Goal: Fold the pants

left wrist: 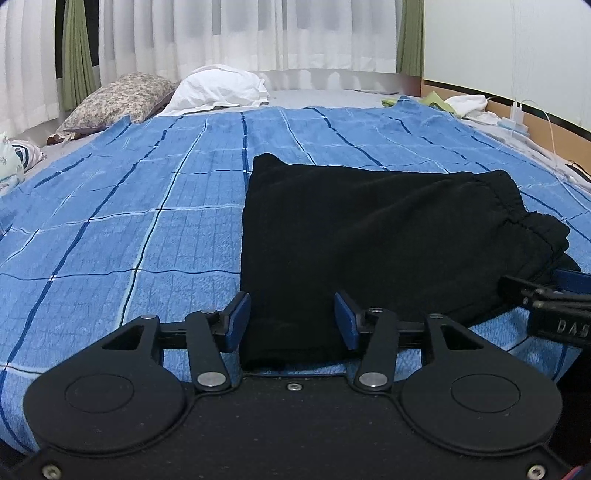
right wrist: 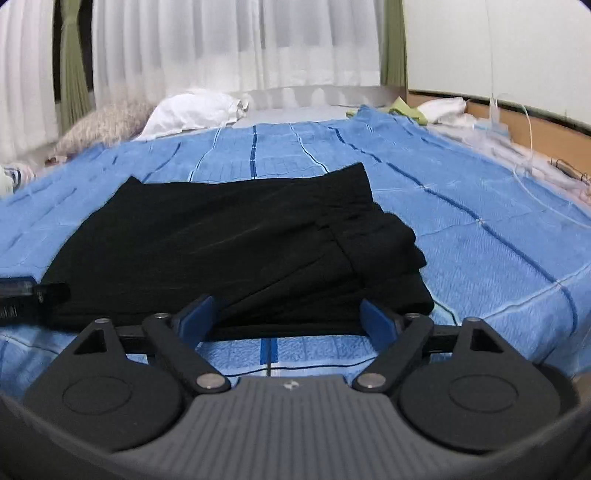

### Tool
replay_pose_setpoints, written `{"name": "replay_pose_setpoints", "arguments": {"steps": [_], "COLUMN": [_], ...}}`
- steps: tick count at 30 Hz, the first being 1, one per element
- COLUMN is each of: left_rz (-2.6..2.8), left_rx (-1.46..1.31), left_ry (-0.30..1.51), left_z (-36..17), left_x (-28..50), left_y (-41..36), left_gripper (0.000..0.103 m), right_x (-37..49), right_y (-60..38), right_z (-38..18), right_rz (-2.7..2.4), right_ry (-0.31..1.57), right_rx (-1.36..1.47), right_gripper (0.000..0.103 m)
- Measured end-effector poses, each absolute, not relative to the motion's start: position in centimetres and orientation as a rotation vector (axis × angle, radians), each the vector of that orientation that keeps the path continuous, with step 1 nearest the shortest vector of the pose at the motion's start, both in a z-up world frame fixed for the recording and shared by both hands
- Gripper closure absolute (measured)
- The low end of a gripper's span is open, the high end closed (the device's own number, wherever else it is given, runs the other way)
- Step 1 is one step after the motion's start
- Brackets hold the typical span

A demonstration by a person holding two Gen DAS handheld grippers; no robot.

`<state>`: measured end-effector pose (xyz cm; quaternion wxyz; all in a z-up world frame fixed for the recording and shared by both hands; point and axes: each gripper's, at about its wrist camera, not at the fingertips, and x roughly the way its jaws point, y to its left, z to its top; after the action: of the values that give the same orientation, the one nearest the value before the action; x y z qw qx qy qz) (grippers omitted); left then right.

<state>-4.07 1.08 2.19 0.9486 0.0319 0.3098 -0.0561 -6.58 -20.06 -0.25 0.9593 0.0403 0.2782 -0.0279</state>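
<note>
on the bed's blue blanket [left wrist: 110,240] lie folded black pants [left wrist: 351,229]; my left tool [left wrist: 291,321] and right tool [right wrist: 288,314] gape wide at their near edge.

Blue plaid blanket [left wrist: 147,221], pillows [left wrist: 221,88], curtains [left wrist: 258,33]

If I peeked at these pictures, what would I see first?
First you would see the black pants, folded into a flat bundle in the middle of the blue checked blanket on the bed. Right up close, the left gripper and the right gripper are both open at the near edge of the pants. Far behind, a white pillow lies beside a flowery pillow.
</note>
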Motion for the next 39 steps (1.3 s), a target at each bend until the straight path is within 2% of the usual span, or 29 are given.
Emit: {"name": "replay_pose_setpoints", "arguments": {"steps": [6, 10, 14, 17, 21, 23, 25, 39], "left_rz": [-0.097, -0.099, -0.098, -0.080, -0.064, -0.059, -0.056, -0.076], "left_rx": [0.069, 0.048, 0.056, 0.077, 0.057, 0.046, 0.048, 0.020], "left_ry": [0.643, 0.661, 0.658, 0.672, 0.714, 0.718, 0.728, 0.738], "left_z": [2.8, 3.4, 3.6, 3.0, 2.2, 2.0, 1.9, 1.3], "left_x": [-5.8, -6.9, -7.9, -7.9, -7.4, -7.2, -6.9, -6.0], "left_y": [1.2, 1.4, 1.0, 0.4, 0.4, 0.5, 0.5, 1.1], "left_gripper": [0.053, 0.026, 0.014, 0.013, 0.010, 0.003, 0.000, 0.000], "right_x": [-8.0, -9.3, -10.1, -10.1, -10.0, -9.8, -9.7, -9.2], "right_y": [-19.4, -18.6, -17.9, -17.7, -17.6, -17.9, -18.3, -18.4], "right_z": [1.2, 1.4, 1.1, 0.6, 0.5, 0.4, 0.4, 0.0], "right_rz": [-0.017, -0.017, -0.023, -0.029, -0.036, -0.027, -0.016, 0.028], "right_ry": [0.557, 0.555, 0.573, 0.594, 0.617, 0.636, 0.642, 0.663], "right_rx": [0.094, 0.056, 0.000, -0.026, -0.070, -0.057, -0.044, -0.062], "right_gripper": [0.013, 0.013, 0.012, 0.011, 0.003, 0.001, 0.000, 0.000]}}
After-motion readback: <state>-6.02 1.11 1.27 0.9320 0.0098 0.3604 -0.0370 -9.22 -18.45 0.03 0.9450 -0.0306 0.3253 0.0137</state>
